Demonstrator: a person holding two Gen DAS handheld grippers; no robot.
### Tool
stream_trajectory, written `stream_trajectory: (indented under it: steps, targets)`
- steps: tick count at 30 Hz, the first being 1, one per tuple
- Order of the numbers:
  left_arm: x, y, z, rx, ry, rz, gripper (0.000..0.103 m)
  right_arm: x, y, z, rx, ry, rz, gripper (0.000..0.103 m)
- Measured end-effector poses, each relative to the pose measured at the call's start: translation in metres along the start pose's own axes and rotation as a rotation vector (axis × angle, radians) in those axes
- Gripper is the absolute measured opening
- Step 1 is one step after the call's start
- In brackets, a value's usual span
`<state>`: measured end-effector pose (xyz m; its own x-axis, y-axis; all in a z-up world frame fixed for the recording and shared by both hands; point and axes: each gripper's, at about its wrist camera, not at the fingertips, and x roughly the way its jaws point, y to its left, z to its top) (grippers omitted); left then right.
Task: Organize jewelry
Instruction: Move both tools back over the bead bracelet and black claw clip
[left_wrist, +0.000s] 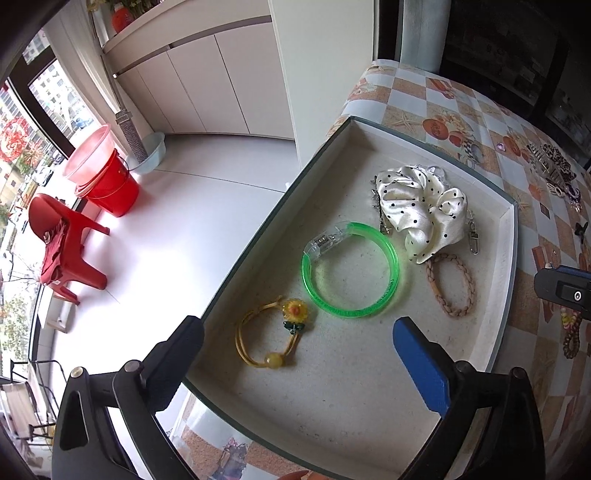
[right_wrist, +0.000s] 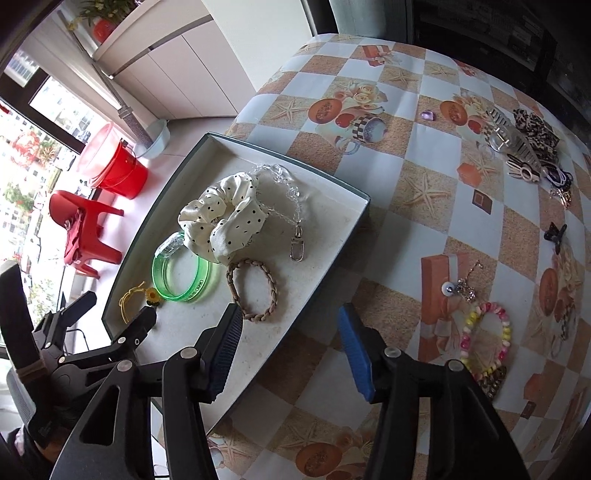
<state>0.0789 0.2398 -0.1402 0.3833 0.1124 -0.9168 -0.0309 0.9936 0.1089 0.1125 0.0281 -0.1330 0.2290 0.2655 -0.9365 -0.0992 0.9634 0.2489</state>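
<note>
A shallow beige tray (left_wrist: 506, 251) (right_wrist: 332, 184) holds a green bangle (left_wrist: 384, 295) (right_wrist: 195, 291), a yellow sunflower hair tie (left_wrist: 275, 360) (right_wrist: 129, 295), a white dotted scrunchie (left_wrist: 421, 206) (right_wrist: 221, 210), a braided bracelet (left_wrist: 467, 291) (right_wrist: 273, 291) and a clear chain with a clasp (right_wrist: 295, 247). My left gripper (left_wrist: 297, 338) (right_wrist: 116, 306) is open and empty over the tray's near left corner, by the hair tie. My right gripper (right_wrist: 291, 328) is open and empty over the tray's near right edge; its body shows in the left wrist view (left_wrist: 565, 291).
On the checkered tablecloth (right_wrist: 424, 192) lie a pastel bead bracelet (right_wrist: 506, 321), an eyeball charm chain (right_wrist: 461, 286), a black claw clip (right_wrist: 556, 232), a purple gem (right_wrist: 427, 115) and a pile of hair clips (right_wrist: 524, 144) (left_wrist: 554, 166). A red chair (left_wrist: 62, 240) and bucket (left_wrist: 110, 184) stand on the floor left.
</note>
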Motion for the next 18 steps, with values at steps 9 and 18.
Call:
stream_trajectory:
  steps: [9, 18]
  targets:
    - [-0.017, -0.021, 0.005, 0.065, -0.012, -0.013, 0.103, -0.013, -0.028, -0.011, 0.077, -0.033, 0.009, 0.087]
    - [-0.039, -0.067, 0.006, 0.161, -0.039, -0.058, 0.103, -0.033, -0.081, -0.038, 0.192, -0.08, -0.004, 0.088]
